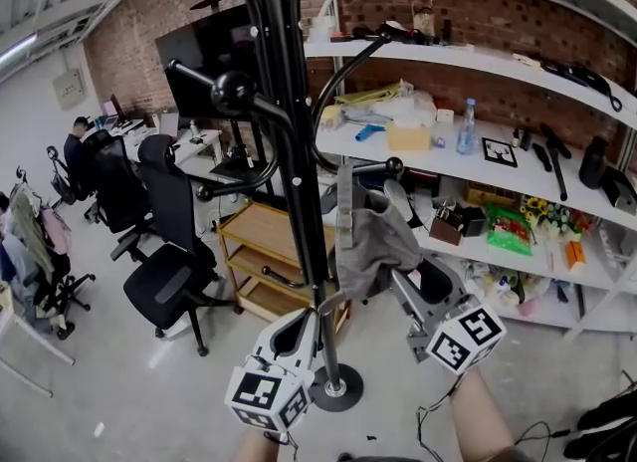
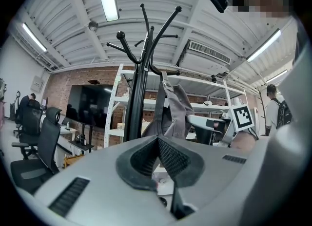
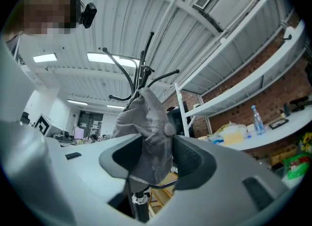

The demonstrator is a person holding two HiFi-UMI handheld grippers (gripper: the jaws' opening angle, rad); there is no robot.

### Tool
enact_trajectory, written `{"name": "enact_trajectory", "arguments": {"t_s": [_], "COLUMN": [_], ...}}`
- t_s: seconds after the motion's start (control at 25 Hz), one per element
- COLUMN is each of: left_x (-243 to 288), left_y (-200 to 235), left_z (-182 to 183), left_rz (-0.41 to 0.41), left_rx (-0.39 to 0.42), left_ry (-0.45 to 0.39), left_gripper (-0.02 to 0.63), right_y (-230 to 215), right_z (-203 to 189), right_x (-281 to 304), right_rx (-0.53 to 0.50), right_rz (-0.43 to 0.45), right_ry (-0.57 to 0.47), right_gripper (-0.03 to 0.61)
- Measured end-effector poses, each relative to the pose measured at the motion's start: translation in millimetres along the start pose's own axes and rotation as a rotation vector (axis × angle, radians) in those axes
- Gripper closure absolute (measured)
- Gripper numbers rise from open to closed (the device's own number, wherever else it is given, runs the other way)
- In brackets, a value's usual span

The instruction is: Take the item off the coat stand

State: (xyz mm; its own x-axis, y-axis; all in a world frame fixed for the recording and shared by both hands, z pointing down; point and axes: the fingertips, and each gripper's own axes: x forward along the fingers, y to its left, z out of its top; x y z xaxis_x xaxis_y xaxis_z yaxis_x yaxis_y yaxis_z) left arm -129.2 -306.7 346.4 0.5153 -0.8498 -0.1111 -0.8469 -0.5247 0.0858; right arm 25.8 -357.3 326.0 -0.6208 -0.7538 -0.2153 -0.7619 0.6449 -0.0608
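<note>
A black coat stand [image 1: 289,151] rises in the middle of the head view, its round base [image 1: 336,387] on the floor. A grey cap [image 1: 370,239] hangs by its strap from a ball-tipped hook arm [image 1: 395,164] on the stand's right side. My right gripper [image 1: 390,236] is open, with the cap [image 3: 148,122] hanging between its two pads [image 3: 191,153]. I see a gap between the cloth and the left pad. My left gripper [image 1: 307,319] is shut and holds nothing, close against the pole [image 2: 136,103] down low, left of the cap [image 2: 170,108].
White shelves [image 1: 478,161] crowded with bottles, boxes and tools fill the right side against a brick wall. A low wooden cart [image 1: 261,241] stands behind the pole. Black office chairs [image 1: 169,271] and a seated person [image 1: 75,146] are at the left, near a dark screen [image 1: 209,52].
</note>
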Motion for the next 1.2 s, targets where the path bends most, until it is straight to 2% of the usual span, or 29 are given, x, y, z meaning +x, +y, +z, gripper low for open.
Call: {"name": "enact_trajectory", "arguments": {"t_s": [0.16,0.32,0.56,1.2], "left_x": [0.5,-1.1,-6.1,-6.5], "left_y": [1.3,2.7,5.7,1.6], "left_z": [-3.8,-5.2,-4.9,9.2], "left_rz": [0.004,0.007,0.011,0.007], "left_rx": [-0.009,-0.010,-0.012,-0.004], "left_ry": [0.005,0.002,-0.003,-0.036], "left_gripper": [0.607,0.607,0.606,0.607], "right_y": [2.0,0.0,0.0,-6.6], "right_z": [-4.1,-4.0,0.1,30.3], "right_x": [3.6,4.3,4.7,-0.3], "right_rx": [-0.018,-0.039,-0.036,0.007], "right_rz": [0.013,-0.025,-0.058,-0.108], "right_ry": [0.017,0.005,-0.024,-0.121], "right_gripper": [0.380,0.468,0.517,0.532]}}
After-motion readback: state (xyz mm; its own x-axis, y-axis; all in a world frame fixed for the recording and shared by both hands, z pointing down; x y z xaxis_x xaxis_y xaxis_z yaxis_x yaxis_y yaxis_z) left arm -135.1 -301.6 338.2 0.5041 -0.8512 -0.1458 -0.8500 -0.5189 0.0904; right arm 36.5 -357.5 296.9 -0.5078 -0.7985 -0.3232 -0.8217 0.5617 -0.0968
